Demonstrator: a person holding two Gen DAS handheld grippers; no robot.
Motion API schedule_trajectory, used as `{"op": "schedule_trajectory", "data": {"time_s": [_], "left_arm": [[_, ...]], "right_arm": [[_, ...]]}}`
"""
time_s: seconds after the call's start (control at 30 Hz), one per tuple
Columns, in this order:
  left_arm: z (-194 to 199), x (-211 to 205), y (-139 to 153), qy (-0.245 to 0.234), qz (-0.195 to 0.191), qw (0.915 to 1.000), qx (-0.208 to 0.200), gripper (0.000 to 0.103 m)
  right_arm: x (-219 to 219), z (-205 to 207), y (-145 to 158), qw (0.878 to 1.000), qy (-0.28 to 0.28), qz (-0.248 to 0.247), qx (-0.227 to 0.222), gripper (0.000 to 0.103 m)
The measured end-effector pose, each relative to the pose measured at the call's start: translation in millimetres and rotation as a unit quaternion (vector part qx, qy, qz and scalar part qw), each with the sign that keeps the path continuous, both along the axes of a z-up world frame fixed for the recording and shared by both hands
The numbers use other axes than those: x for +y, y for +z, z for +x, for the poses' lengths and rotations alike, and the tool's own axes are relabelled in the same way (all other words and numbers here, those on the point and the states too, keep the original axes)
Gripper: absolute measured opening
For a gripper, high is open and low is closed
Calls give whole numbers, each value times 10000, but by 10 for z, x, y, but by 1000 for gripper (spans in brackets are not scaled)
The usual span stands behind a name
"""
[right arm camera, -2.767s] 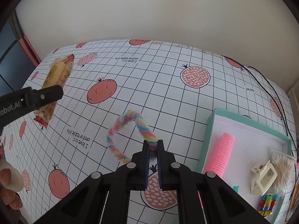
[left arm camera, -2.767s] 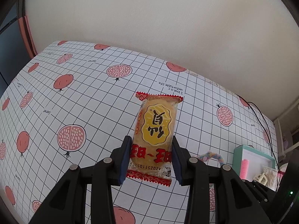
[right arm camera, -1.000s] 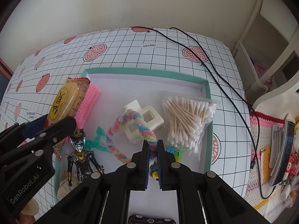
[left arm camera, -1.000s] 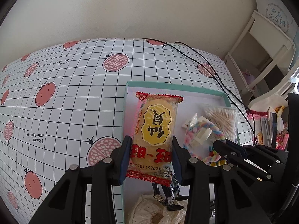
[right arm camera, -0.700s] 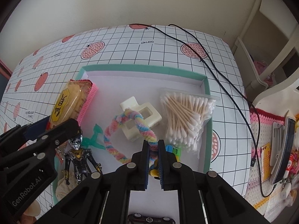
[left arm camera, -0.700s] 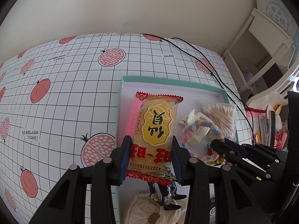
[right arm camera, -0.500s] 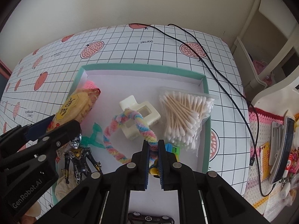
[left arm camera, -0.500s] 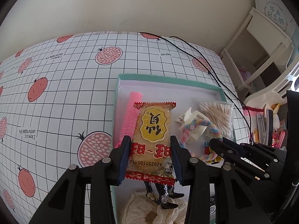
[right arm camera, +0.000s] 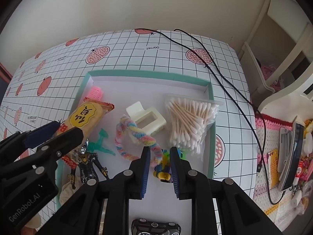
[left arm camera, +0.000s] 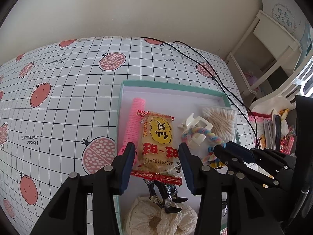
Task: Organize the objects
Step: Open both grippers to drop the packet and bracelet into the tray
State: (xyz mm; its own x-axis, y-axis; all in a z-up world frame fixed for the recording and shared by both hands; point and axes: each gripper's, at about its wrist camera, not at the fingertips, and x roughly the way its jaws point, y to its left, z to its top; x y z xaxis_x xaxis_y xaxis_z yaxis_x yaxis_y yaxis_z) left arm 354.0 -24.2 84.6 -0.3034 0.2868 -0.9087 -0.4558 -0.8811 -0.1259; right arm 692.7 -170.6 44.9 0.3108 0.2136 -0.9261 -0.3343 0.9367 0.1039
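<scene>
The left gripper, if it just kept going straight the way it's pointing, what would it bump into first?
Most likely the snack packet, which lies right between the open fingers of the left gripper, resting partly on the pink roller inside the teal box. Depth is hard to judge in this fisheye view.

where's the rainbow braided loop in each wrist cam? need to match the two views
Left wrist: rainbow braided loop sits right of centre in the teal-rimmed tray, draped over the white hair claw.
Right wrist: loop is at centre, one end between the open right gripper jaws.
Shared landmark: the cotton swab bag, just right of the loop in both.
</scene>
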Motion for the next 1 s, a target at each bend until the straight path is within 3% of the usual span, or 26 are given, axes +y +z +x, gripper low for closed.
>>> {"op": "schedule_trajectory", "data": {"time_s": [0.43, 0.5, 0.57, 0.63, 0.77, 0.93, 1.0], "left_arm": [[3, -197, 102, 3, -1, 9999, 128, 48], [-18, -244, 98, 54, -43, 9999, 158, 52], [-43, -289, 86, 117, -86, 9997, 187, 55], [-76, -338, 68, 169, -100, 9997, 175, 56], [-124, -430, 45, 283, -141, 9993, 208, 67], [-151, -528, 35, 322, -146, 9990, 277, 84], [-152, -557, 41, 330, -171, 9987, 343, 86]], "right_arm": [[-5, -86, 105, 9999, -25, -15, -108, 23], [-9, -83, 112, 9999, -54, -2, -133, 30], [-11, -87, 117, 9998, -84, 11, -163, 44], [-7, -85, 119, 9998, -96, 25, -182, 48], [-4, -78, 119, 9996, -155, 73, -223, 66], [11, -83, 130, 9994, -151, 120, -282, 81], [14, -88, 136, 9992, -186, 128, -320, 90]]}}
